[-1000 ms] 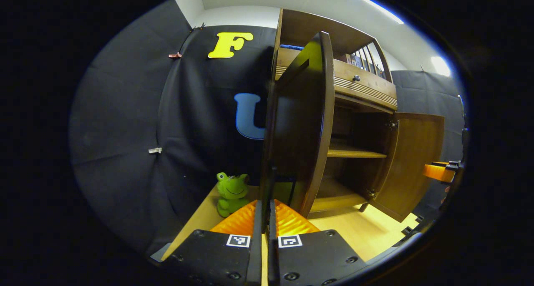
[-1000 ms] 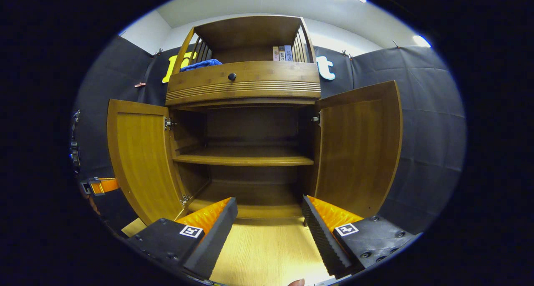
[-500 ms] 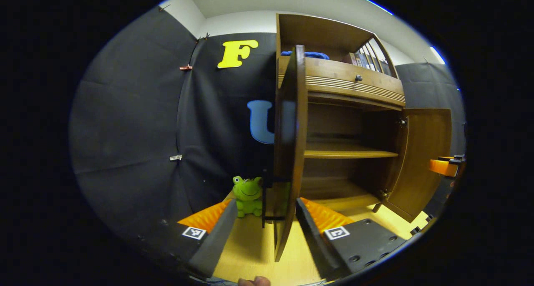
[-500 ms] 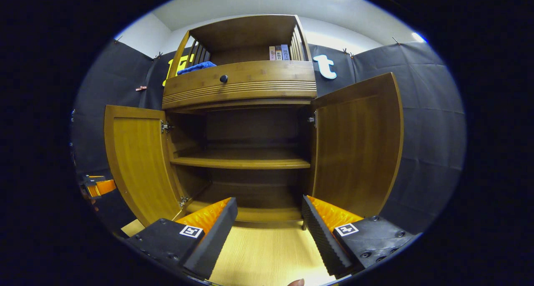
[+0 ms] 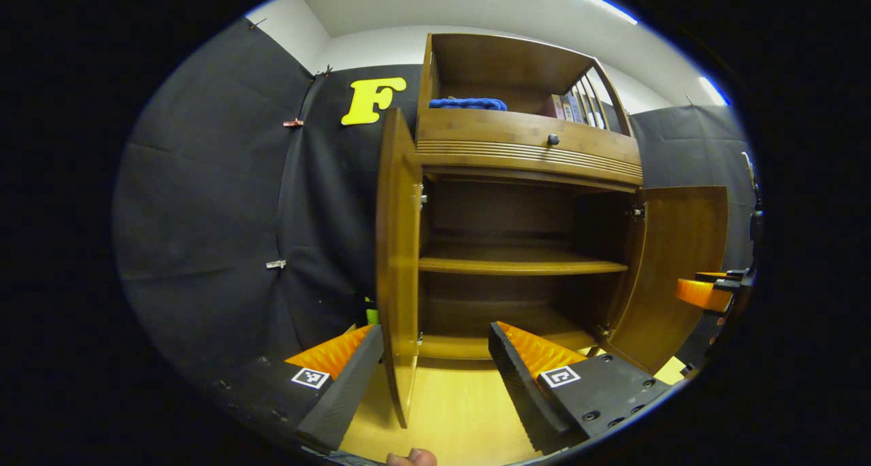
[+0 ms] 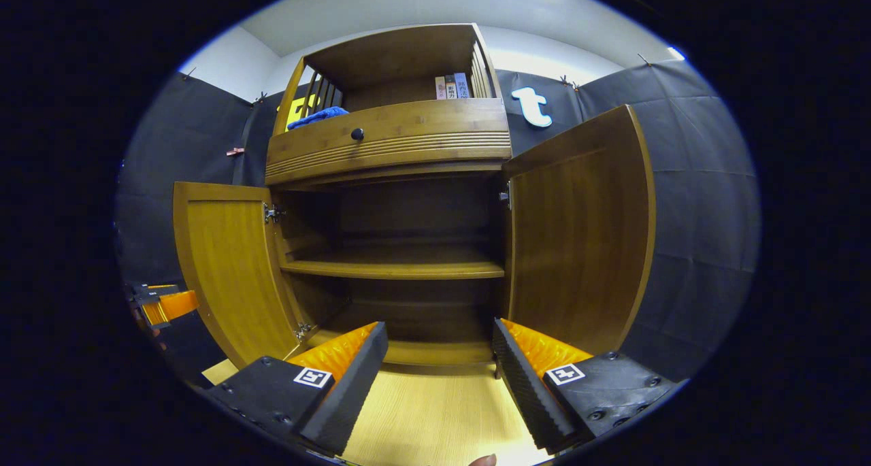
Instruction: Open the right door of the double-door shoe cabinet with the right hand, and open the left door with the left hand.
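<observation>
The wooden shoe cabinet (image 5: 524, 153) stands with both doors swung out. In the left gripper view the left door (image 5: 398, 262) shows almost edge-on, its lower edge between my spread fingers (image 5: 340, 377) without touching them. My left gripper (image 5: 435, 328) is open and holds nothing. The right door (image 5: 670, 269) hangs wide. In the right gripper view I face the cabinet (image 6: 395, 146) head-on, with the left door (image 6: 231, 269) and right door (image 6: 578, 235) both out. My right gripper (image 6: 440, 324) is open and empty in front of the bottom shelf (image 6: 408, 347).
A blue cloth (image 5: 468, 103) and some books (image 5: 571, 105) sit in the top compartment above a drawer with a dark knob (image 5: 552, 139). A sliver of a green frog toy (image 5: 371, 314) peeks out behind the left door. Light wooden floor (image 6: 422, 418) lies before the cabinet.
My left gripper has opened, let go of the left door's handle and drawn back, turning to face the cabinet. The left door swung wider. The right gripper hardly moved.
</observation>
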The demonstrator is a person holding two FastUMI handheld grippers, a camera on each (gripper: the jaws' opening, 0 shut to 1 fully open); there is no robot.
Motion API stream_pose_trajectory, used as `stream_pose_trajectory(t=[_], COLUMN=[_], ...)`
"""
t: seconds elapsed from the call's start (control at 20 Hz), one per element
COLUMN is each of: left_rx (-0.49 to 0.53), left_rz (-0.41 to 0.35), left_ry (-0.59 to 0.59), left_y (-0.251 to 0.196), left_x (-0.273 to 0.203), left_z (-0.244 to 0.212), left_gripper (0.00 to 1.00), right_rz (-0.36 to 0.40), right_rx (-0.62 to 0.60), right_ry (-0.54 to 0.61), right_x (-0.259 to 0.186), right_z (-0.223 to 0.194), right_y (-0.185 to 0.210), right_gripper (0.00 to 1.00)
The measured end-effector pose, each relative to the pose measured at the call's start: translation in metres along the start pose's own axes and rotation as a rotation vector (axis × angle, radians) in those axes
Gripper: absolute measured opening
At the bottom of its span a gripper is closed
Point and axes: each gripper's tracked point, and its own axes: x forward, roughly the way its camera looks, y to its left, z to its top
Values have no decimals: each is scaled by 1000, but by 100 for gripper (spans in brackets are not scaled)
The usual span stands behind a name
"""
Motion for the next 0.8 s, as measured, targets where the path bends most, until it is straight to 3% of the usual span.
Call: stream_pose_trajectory(t=[0.4,0.8], left_rx=[22,41], left_rz=[-17,-51], left_ry=[-36,-72], left_y=[-53,-98], left_x=[19,40], left_z=[10,17], left_gripper=[96,96], right_rz=[-26,-6], right_rx=[-15,-5], right_ry=[-23,-49], right_x=[2,1], right_z=[14,15], right_y=[-18,-20], right_gripper=[100,100])
